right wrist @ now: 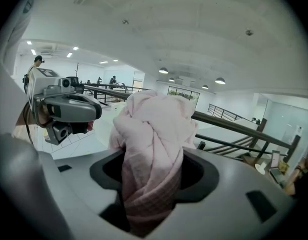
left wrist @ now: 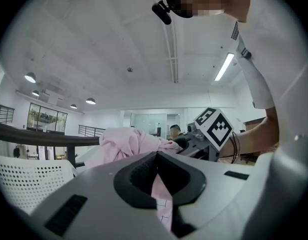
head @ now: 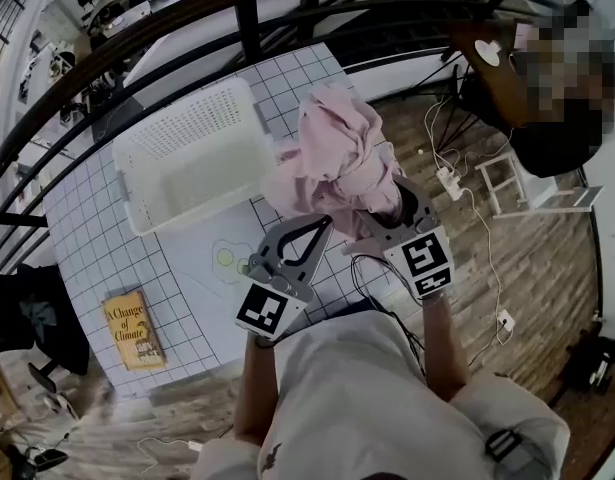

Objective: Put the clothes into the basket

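left hand-held gripper: jaws nearly together, nipping a thin strip of pink cloth that runs down between the pads; points roughly level at the bundle
right hand-held gripper: jaws partly apart, clamped on a thick twisted bunch of the same cloth that fills the gap from pad to pad; tilted somewhat downward
pink garment: crumpled bundle held up between both hand-held grippers, hanging from the two grips, off the worktop; top of the bundle puffs up above the jaws in the right gripper view
garment vs basket: just beside the basket's right edge in the head view, one fold overlapping its near right corner in the picture; can't tell if it touches; not inside
basket: white, perforated walls, stands on the worktop to the left of the bundle, nothing seen in it
worktop: white sheet with a dark grid, a plain pale patch under the grippers
grippers relative: side by side, left one just left of the right one, tips close together at the cloth; marker cubes toward the person
book: yellow-brown cover, flat on the near left of the worktop, well apart from the basket and the garment
railing: dark bars curving behind the worktop
person: pale sleeves, both forearms reaching forward to the grippers
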Available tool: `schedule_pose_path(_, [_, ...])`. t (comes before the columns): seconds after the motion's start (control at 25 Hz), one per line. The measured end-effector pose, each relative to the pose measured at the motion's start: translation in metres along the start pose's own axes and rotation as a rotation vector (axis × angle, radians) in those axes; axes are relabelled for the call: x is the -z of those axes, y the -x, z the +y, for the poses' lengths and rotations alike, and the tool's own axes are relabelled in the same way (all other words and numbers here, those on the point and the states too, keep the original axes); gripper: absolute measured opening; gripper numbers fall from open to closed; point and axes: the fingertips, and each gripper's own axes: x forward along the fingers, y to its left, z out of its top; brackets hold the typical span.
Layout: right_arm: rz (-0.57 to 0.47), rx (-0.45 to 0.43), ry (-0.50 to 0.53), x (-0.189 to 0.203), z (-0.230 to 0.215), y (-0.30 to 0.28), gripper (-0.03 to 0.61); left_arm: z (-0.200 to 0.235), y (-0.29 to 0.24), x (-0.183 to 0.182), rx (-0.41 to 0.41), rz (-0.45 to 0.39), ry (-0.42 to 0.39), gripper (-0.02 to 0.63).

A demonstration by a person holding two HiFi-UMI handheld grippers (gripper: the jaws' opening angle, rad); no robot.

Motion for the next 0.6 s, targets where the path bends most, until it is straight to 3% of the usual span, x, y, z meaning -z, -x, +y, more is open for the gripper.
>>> schedule_pose_path(0.16, [-0.031,-0.012,0.022,-0.020,0.003,0.000,0.268,0.006,0.006,-0.009,-0.026,0.004,0.017,0.003])
schedule_pose_path(0.6, [-0.113,-0.068,0.088,-0.076,0.017,-0.012,0.268,0.030,0.031,-0.035,-0.109,-0.002,-0.042,0.003])
